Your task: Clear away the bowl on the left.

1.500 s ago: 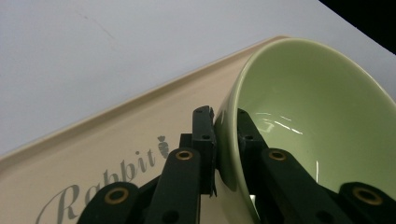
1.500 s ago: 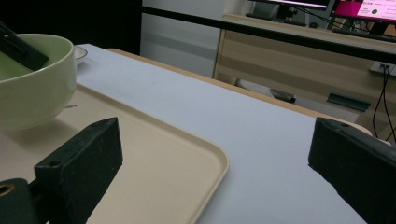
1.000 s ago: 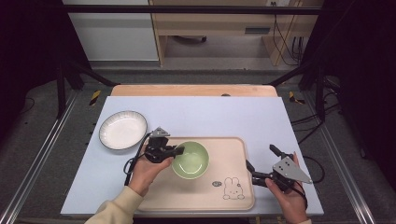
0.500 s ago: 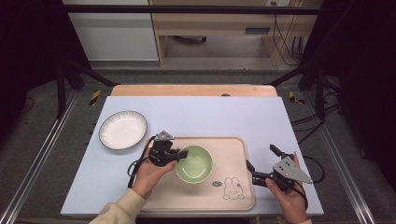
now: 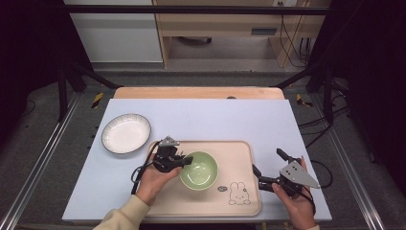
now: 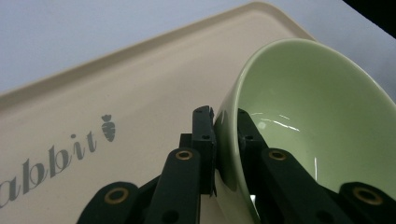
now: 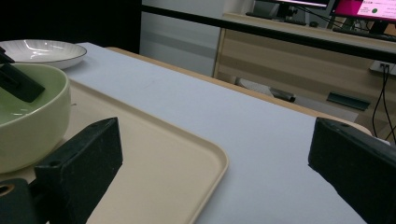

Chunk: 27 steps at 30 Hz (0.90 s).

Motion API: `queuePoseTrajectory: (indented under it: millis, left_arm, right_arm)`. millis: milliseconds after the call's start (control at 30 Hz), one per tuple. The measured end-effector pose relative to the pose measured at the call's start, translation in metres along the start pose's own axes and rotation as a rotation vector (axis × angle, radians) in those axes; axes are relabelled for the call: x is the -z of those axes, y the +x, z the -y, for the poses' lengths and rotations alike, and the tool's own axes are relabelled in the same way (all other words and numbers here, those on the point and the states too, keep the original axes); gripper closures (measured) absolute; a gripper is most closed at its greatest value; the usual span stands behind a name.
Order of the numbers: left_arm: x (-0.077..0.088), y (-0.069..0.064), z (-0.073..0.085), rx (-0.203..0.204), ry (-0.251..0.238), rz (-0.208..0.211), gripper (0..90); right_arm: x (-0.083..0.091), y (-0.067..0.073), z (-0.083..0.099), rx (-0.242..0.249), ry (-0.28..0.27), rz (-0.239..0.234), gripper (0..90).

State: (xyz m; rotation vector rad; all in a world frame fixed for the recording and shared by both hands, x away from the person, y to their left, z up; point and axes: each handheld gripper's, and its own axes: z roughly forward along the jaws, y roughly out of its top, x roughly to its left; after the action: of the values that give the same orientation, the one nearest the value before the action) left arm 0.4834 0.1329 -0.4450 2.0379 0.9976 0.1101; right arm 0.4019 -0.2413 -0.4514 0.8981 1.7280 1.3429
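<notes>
Gripping: left gripper (image 5: 184, 160) clenched on glossy pale-green ceramic bowl (image 5: 199, 170) rim (one jaw inside).
Right gripper (image 5: 267, 168): released, beside beige plastic tray (image 5: 239, 153).

The left gripper (image 5: 184, 161) is held in the left hand (image 5: 154, 178), its jaws clamped on the rim of a green bowl (image 5: 199, 169), one jaw inside and one outside. The right gripper (image 5: 266, 167) is held in the right hand (image 5: 296, 203) near the table's right edge, jaws spread wide with nothing between them.
</notes>
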Motion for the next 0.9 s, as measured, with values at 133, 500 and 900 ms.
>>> queuePoseTrajectory:
  millis: [133,500,900]
  left_arm:
    - [-0.0015,0.0011,0.0019,0.009,0.004,0.000,82.1]
    - [-0.0034,0.0051,0.0024,0.026,0.016,0.005,82.3]
    - [-0.0053,0.0102,0.0028,0.055,0.045,0.016,82.5]
  right_arm:
    - [0.0000,0.0000,0.0000,0.001,-0.001,0.000,3.1]
    - [-0.0002,0.0001,0.0000,0.002,-0.002,-0.002,3.1]
    - [-0.0002,0.0002,0.0001,0.000,0.000,-0.003,3.2]
